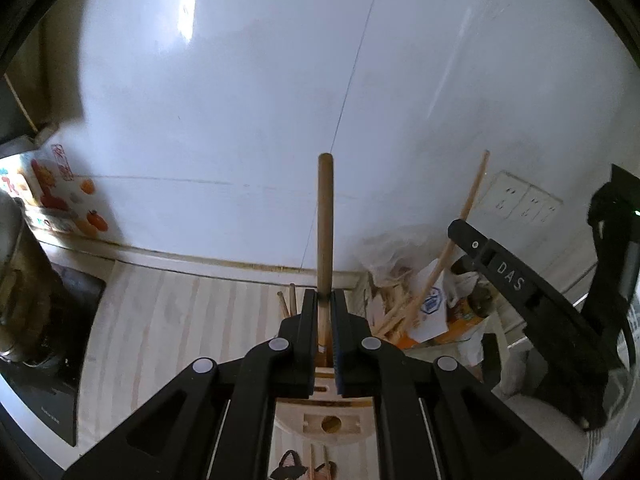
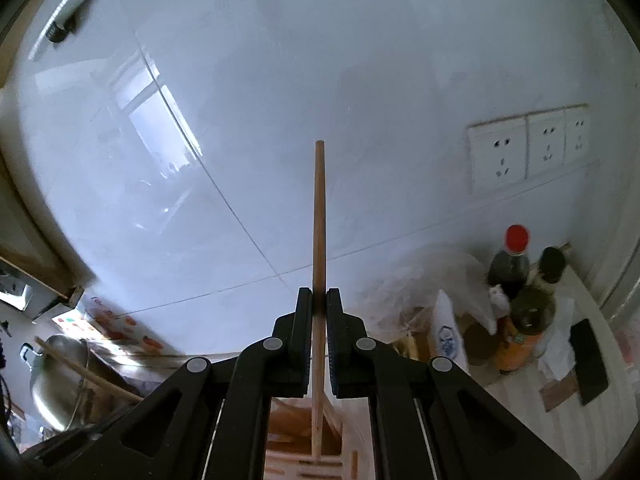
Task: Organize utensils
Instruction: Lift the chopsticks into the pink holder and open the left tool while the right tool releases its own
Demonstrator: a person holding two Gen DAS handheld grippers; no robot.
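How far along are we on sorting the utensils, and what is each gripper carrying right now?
Midway, by the look of it. Done: a couple of sticks already stand in the wooden holder. In hand: the left gripper is shut on a thick wooden handle, and the right gripper is shut on a thin chopstick. Left: both still need placing, and more wooden pieces lie loose by the wall.

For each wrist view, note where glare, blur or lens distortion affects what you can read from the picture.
Left wrist view: window glare on the tiled wall, tile seams bowed by the fisheye, dark pot at the left smeared. Right wrist view: glare patch on the wall, red-capped bottle and metal pot soft near the edges.
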